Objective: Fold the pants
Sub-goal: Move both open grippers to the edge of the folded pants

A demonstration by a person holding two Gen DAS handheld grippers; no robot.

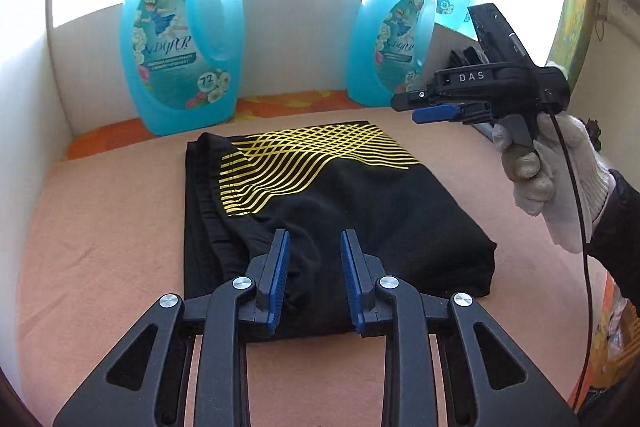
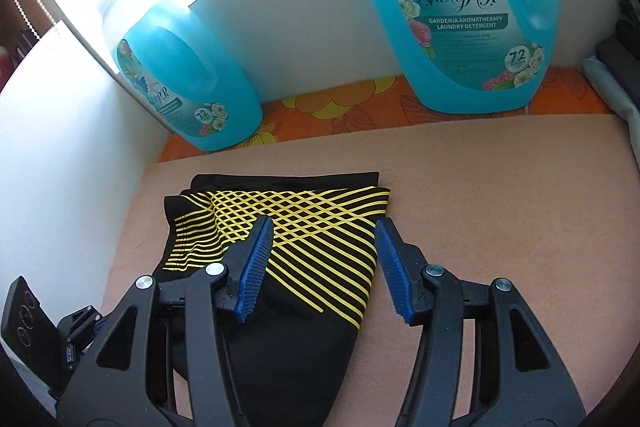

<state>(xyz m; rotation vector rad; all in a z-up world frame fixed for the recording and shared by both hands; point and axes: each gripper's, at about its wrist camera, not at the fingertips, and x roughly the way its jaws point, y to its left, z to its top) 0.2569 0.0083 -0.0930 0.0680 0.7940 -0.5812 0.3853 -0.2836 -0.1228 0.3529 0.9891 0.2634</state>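
Observation:
Black pants (image 1: 344, 203) with a yellow line pattern lie folded into a compact rectangle on the pink mat (image 1: 100, 227). They also show in the right wrist view (image 2: 288, 267). My left gripper (image 1: 315, 247) is open and empty, its fingers just above the near part of the folded pants. My right gripper (image 2: 324, 239) is open and empty, held above the patterned end of the pants. In the left wrist view the right gripper (image 1: 436, 109) is held in a white-gloved hand (image 1: 548, 167), raised above the mat to the right of the pants.
Two blue detergent jugs (image 1: 180, 55) (image 1: 390, 47) stand at the back on an orange floral cloth (image 1: 288, 105) against a white wall. In the right wrist view they (image 2: 192, 83) (image 2: 468, 7) stand just beyond the pants. Dark folded items (image 2: 616, 67) lie at the right edge.

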